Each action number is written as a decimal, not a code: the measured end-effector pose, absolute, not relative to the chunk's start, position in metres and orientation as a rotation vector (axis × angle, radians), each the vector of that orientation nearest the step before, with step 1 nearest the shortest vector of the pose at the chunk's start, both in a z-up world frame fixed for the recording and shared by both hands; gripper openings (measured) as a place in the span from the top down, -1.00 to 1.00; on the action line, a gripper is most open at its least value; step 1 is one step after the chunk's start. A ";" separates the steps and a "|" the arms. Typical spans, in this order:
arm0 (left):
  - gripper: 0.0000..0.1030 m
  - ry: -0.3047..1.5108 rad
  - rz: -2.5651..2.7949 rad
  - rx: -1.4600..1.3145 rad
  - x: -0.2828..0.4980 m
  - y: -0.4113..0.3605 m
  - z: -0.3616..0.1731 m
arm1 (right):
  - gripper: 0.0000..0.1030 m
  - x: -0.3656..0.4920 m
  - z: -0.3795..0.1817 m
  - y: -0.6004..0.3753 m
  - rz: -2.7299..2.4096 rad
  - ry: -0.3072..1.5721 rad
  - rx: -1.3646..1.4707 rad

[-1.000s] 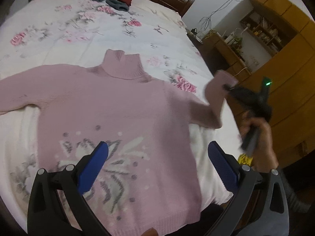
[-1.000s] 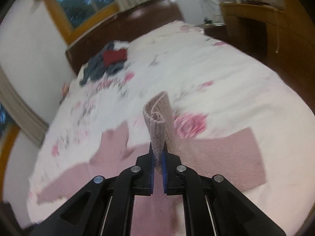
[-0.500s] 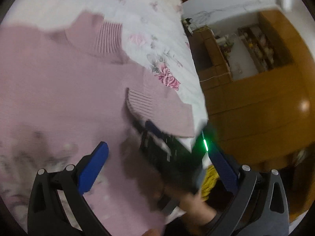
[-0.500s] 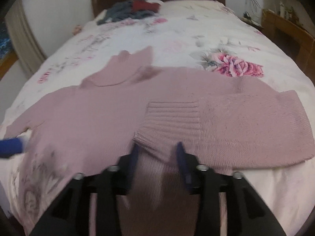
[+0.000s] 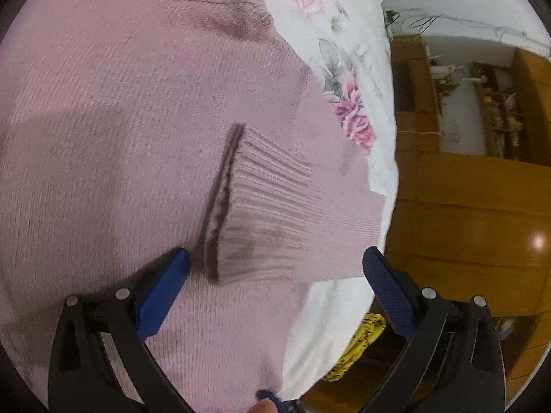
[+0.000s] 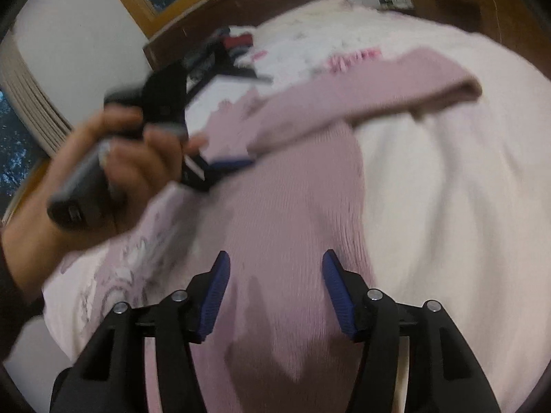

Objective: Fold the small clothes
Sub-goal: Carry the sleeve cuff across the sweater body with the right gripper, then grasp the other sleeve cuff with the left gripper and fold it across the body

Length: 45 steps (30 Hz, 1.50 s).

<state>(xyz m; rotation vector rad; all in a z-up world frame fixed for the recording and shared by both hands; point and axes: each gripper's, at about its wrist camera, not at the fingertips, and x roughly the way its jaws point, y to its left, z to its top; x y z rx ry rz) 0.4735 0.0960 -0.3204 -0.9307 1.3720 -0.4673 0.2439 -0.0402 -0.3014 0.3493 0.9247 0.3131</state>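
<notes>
A pink knit turtleneck sweater point(image 5: 120, 137) lies flat on the bed. One sleeve is folded across the chest, its ribbed cuff point(image 5: 265, 206) lying on the body. My left gripper point(image 5: 273, 268) hovers low over that cuff, open, its blue pads on either side and nothing between them. In the right wrist view the folded sleeve point(image 6: 378, 79) crosses the top of the sweater point(image 6: 292, 223). My right gripper point(image 6: 275, 265) stands open over the sweater's lower body and holds nothing. A hand point(image 6: 131, 161) at the left holds the other tool, blurred.
The bed has a white sheet with pink flowers point(image 5: 347, 69), and its edge point(image 5: 389, 206) runs just right of the sleeve. Wooden cabinets point(image 5: 465, 206) stand beyond it. A yellow item point(image 5: 361, 344) sits below the edge. Dark clothes point(image 6: 234, 41) are piled by the headboard.
My right gripper opened and let go of the cuff, which now lies folded on the chest, then drew back toward the hem. My left gripper moved in low over the cuff.
</notes>
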 end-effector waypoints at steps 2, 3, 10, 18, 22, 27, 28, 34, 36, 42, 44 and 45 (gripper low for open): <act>0.27 1.410 -0.441 -0.881 0.476 0.096 -0.320 | -0.10 0.246 -0.296 -0.043 0.322 0.880 0.347; 0.43 1.423 -0.423 -0.878 0.478 0.097 -0.321 | -0.10 0.248 -0.296 -0.046 0.322 0.870 0.358; 0.89 1.371 -0.436 -0.846 0.485 0.107 -0.297 | -0.10 0.249 -0.306 -0.052 0.314 0.899 0.402; 0.90 1.228 -0.416 -0.790 0.481 0.190 -0.225 | -0.11 0.247 -0.308 -0.050 0.316 0.894 0.395; 0.90 1.196 -0.336 -0.771 0.481 0.246 -0.207 | -0.11 0.247 -0.308 -0.050 0.318 0.892 0.393; 0.90 1.206 -0.218 -0.731 0.479 0.309 -0.208 | -0.11 0.248 -0.307 -0.046 0.326 0.891 0.381; 0.90 1.206 -0.204 -0.728 0.478 0.318 -0.209 | -0.11 0.248 -0.307 -0.045 0.326 0.890 0.377; 0.90 1.230 -0.115 -0.724 0.471 0.375 -0.229 | -0.11 0.250 -0.308 -0.045 0.325 0.892 0.379; 0.90 1.242 -0.092 -0.736 0.469 0.388 -0.242 | -0.11 0.250 -0.308 -0.044 0.326 0.892 0.375; 0.90 1.271 -0.036 -0.774 0.468 0.410 -0.282 | -0.11 0.251 -0.309 -0.045 0.327 0.894 0.378; 0.90 1.301 -0.026 -0.769 0.469 0.408 -0.297 | -0.11 0.252 -0.309 -0.045 0.328 0.896 0.379; 0.90 1.328 -0.016 -0.749 0.469 0.406 -0.308 | -0.11 0.252 -0.309 -0.046 0.329 0.896 0.380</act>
